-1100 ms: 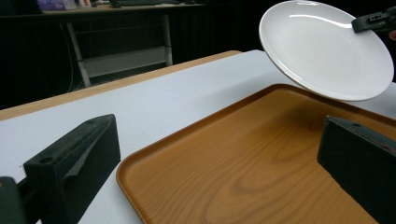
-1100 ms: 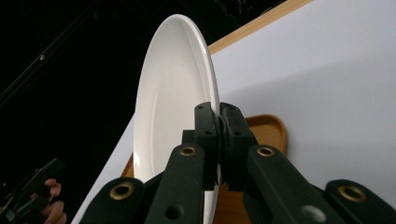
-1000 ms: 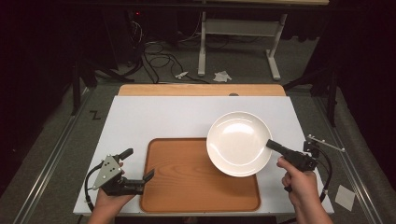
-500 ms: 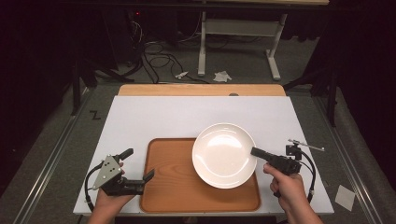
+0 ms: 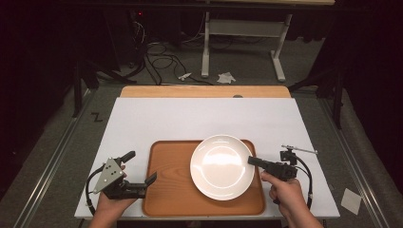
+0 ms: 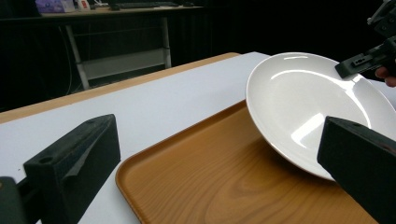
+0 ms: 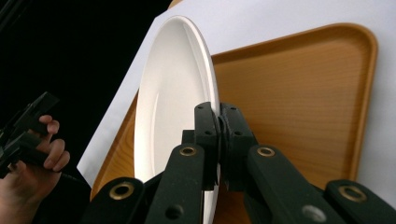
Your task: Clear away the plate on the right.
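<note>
A white plate [image 5: 221, 166] hangs tilted over the right half of a wooden tray [image 5: 171, 190]. My right gripper [image 5: 252, 160] is shut on the plate's right rim, and in the right gripper view the jaws pinch that rim [image 7: 218, 126] edge-on over the tray [image 7: 299, 93]. My left gripper [image 5: 139, 167] rests open at the tray's front left corner. In the left gripper view its jaws [image 6: 217, 142] stand wide apart with the tray [image 6: 210, 186] between them. The plate [image 6: 308, 102] and the right gripper [image 6: 355, 65] lie beyond.
The tray lies on a white tabletop [image 5: 199, 118] with a wooden strip [image 5: 204, 91] along its far edge. Behind the table are cables [image 5: 161, 61] and desk legs [image 5: 205, 47] on a dark floor. The left hand [image 7: 28, 158] is at the table's front edge.
The right gripper has carried the plate leftward and down, from the tray's right edge to over its right half. The left gripper has stayed in place.
</note>
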